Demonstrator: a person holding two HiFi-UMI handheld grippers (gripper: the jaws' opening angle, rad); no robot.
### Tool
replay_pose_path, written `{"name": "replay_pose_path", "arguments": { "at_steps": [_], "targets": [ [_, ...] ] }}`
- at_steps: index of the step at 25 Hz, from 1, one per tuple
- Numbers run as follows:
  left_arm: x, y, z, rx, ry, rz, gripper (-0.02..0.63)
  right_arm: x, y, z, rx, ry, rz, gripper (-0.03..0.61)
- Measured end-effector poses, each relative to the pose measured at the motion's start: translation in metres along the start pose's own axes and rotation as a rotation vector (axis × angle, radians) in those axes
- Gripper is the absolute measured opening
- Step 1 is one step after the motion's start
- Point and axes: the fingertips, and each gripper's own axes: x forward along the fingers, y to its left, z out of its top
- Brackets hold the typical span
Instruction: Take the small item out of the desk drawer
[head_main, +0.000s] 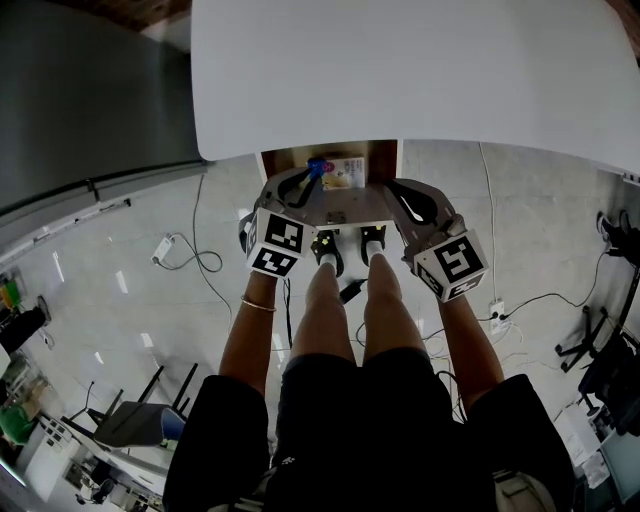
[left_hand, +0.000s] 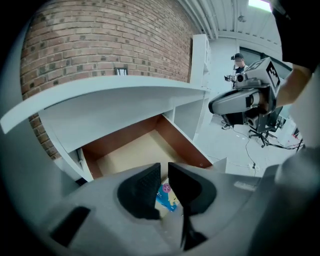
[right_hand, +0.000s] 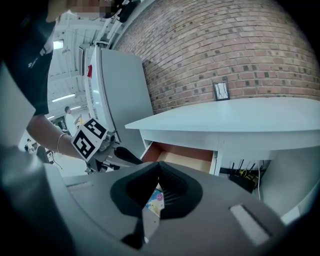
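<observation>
Beneath the white tabletop (head_main: 420, 70), the open drawer (left_hand: 130, 150) holds a small colourful packet (left_hand: 167, 196) toward its near end. Left gripper (left_hand: 164, 172) jaws slightly spread, empty; right gripper (right_hand: 159, 170) jaws pressed together. Best lower the left squarely astride the packet.

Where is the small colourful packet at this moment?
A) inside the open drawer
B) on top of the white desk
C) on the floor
A: the packet lies on the bottom of the open drawer, below the desk top.
</observation>
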Motion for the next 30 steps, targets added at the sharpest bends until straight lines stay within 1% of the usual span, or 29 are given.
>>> {"name": "replay_pose_path", "arguments": {
  "at_steps": [6, 11, 20, 26, 30],
  "targets": [
    [0.024, 0.002, -0.02, 0.001, 0.037, -0.029, 0.054, 0.009, -0.003, -0.013, 0.008, 0.012, -0.006, 0.014],
    [0.044, 0.002, -0.034, 0.016, 0.086, -0.045, 0.064, 0.01, -0.004, -0.019, 0.01, 0.027, -0.003, 0.014],
    [0.087, 0.008, -0.065, 0.065, 0.185, -0.063, 0.087, 0.011, -0.015, -0.034, 0.029, 0.043, -0.012, 0.014],
    [0.101, 0.008, -0.072, 0.132, 0.226, -0.067, 0.101, 0.012, -0.015, -0.034, 0.044, 0.036, -0.012, 0.014],
    [0.11, 0.004, -0.078, 0.155, 0.249, -0.081, 0.109, 0.011, -0.013, -0.037, 0.046, 0.045, -0.005, 0.014]
  ]
}}
